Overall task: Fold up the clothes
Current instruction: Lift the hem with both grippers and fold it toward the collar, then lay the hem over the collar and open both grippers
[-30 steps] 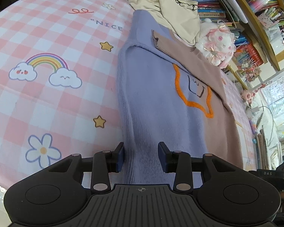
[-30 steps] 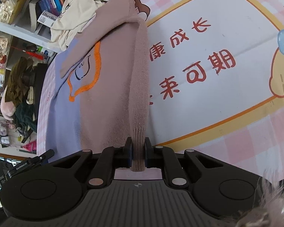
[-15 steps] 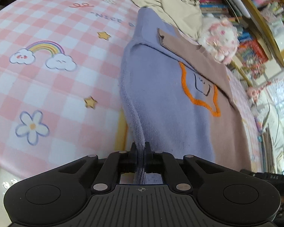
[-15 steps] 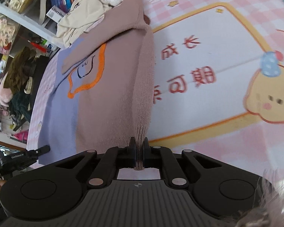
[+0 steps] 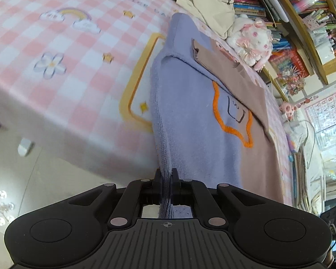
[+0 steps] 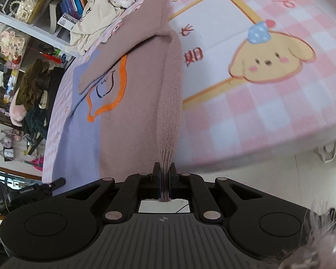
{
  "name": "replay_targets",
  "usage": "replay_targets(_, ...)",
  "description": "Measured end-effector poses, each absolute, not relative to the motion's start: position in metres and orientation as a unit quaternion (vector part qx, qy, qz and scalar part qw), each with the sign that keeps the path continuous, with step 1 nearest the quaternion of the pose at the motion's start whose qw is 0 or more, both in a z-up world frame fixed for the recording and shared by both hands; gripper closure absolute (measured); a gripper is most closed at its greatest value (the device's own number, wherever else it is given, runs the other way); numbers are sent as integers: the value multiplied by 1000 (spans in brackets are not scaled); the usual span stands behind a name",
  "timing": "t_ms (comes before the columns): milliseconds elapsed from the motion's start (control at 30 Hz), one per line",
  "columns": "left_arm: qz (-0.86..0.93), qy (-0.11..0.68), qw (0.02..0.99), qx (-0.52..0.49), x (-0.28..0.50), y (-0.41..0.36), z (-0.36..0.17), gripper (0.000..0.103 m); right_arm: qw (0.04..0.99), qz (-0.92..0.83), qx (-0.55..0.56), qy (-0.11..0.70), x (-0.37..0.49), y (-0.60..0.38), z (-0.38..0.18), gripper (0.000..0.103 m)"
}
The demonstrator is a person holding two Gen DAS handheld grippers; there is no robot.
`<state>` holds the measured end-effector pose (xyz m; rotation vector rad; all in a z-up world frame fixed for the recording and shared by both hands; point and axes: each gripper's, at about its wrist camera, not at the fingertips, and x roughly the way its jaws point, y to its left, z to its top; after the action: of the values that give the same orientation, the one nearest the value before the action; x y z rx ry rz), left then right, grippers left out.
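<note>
- left claw clamped on lilac hem of lilac-and-mauve knit sweater.
- right claw clamped on its mauve hem.
- sweater lies on pink checked cloth-covered worktop.

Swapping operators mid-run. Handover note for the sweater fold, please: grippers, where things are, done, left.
Left gripper: shut on the sweater's purple hem corner.
Right gripper: shut on its mauve hem corner.
Sweater lies lengthwise on the pink checked blanket, collar end toward the bookshelf, hem at the near edge.
Done: both sleeves folded in across the chest; both hem corners gripped.
Left: probably carry the hem up toward the collar, release, smooth. The cream garment beyond is unfolded.
</note>
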<state>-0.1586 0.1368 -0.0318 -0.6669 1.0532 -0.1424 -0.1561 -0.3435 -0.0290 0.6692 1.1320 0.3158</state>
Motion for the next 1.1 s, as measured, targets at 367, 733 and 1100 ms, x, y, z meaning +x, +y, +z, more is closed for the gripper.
replay_targets(367, -54, 500, 791, -348, -208, 128, -42, 99, 758, 149, 332, 541, -203, -358, -36, 97)
replay_targets(733, -105, 360, 803, -463, -138, 145, 2, 99, 764, 185, 470, 402, -139, -378, 20, 97)
replay_targets(1100, -110, 331, 805, -480, -4, 157, 9, 99, 792, 151, 487, 336, 7, -371, 51, 97)
